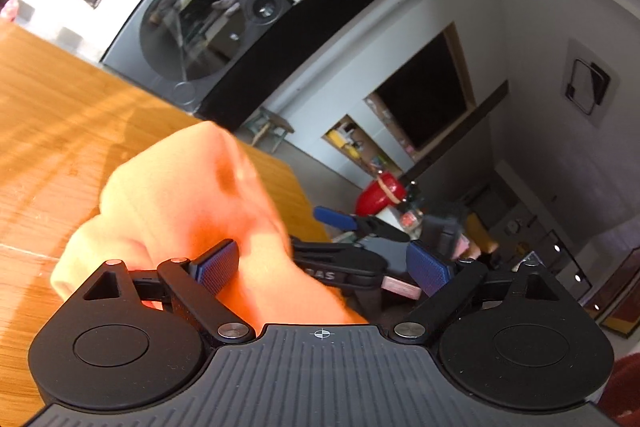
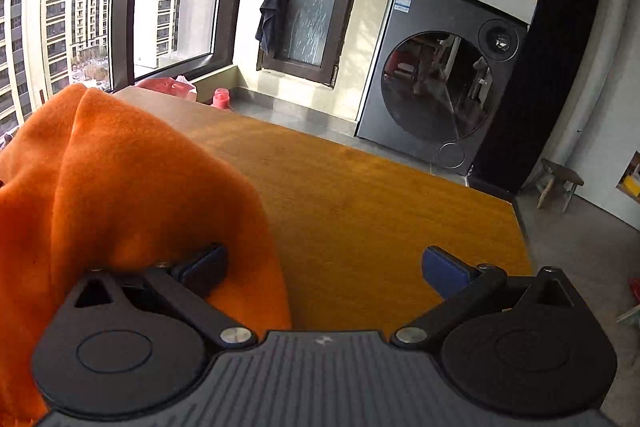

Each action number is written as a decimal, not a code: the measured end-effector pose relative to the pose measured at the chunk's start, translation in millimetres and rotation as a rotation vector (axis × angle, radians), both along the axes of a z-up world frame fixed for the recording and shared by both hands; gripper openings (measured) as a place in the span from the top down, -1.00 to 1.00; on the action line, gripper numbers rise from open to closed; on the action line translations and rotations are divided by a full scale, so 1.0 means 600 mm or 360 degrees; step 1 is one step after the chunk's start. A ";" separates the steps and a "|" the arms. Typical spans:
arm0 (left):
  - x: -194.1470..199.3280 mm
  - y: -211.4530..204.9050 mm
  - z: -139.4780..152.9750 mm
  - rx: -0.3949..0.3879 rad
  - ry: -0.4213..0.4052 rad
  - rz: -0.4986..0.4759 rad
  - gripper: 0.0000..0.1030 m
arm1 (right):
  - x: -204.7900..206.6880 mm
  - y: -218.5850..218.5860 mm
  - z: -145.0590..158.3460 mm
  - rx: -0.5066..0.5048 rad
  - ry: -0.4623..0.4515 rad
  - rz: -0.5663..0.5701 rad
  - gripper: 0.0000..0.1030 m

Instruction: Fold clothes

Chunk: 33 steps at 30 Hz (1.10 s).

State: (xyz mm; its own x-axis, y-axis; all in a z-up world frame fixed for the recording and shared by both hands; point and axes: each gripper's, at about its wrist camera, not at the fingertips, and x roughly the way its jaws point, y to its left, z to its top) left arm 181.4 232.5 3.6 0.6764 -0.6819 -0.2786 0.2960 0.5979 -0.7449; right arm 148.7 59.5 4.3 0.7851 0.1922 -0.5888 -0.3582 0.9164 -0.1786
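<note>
An orange garment (image 1: 192,211) hangs in front of my left gripper (image 1: 324,267), blurred and raised over the wooden table (image 1: 60,115). The left jaws stand wide apart; the cloth drapes over the left finger (image 1: 218,265) only. In the right wrist view the same orange garment (image 2: 120,187) is draped over the left finger (image 2: 204,267) of my right gripper (image 2: 324,271), whose jaws are also wide apart, above the table (image 2: 360,211). The other gripper (image 1: 360,227) shows beyond the cloth in the left wrist view.
A grey washing machine (image 2: 444,83) stands beyond the table's far edge. Windows (image 2: 80,7) lie to the left, with a pink bottle (image 2: 221,98) on the floor. A small stool (image 2: 558,183) and shelves (image 1: 360,147) are to the right.
</note>
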 end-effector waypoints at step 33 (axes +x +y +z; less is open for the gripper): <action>0.027 -0.068 0.023 0.0756 -0.0016 0.0237 -0.74 | -0.072 -0.074 0.106 0.0414 -0.0074 0.0307 -1.00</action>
